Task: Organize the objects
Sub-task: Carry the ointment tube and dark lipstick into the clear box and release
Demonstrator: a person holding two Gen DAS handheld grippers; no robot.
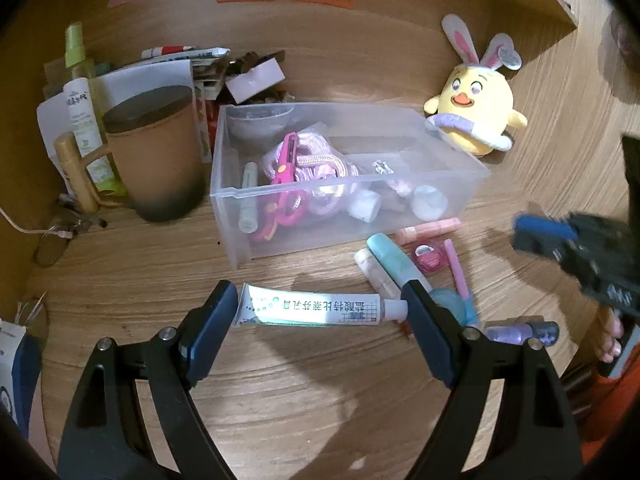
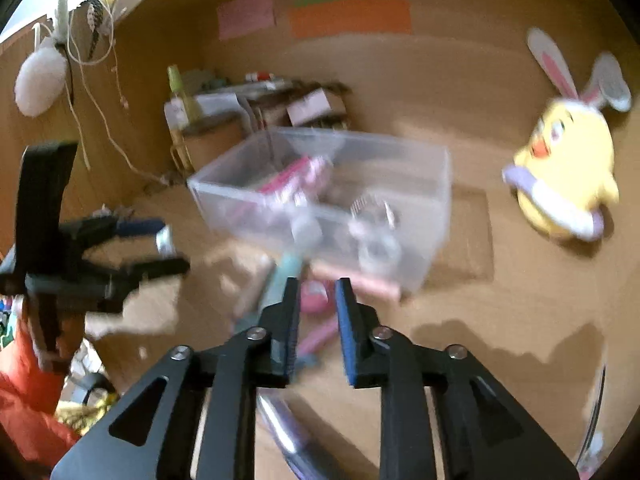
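White, with a green print, the ointment tube (image 1: 316, 310) is lying lengthwise between the left gripper (image 1: 320, 308) pads, which are clamping it end to end, lifted above the wooden desk (image 1: 320, 400) in front of the clear plastic bin (image 1: 460, 184). Angling downward, the right gripper (image 2: 318, 316) is hovering over loose tubes beside that bin, jaws narrowly apart and gripping nothing, its view blurring

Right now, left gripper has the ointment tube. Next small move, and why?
Probably carry it forward over the clear bin and open. The left gripper grips the ointment tube end to end, clear of the desk; the bin, already holding small items, sits just ahead.
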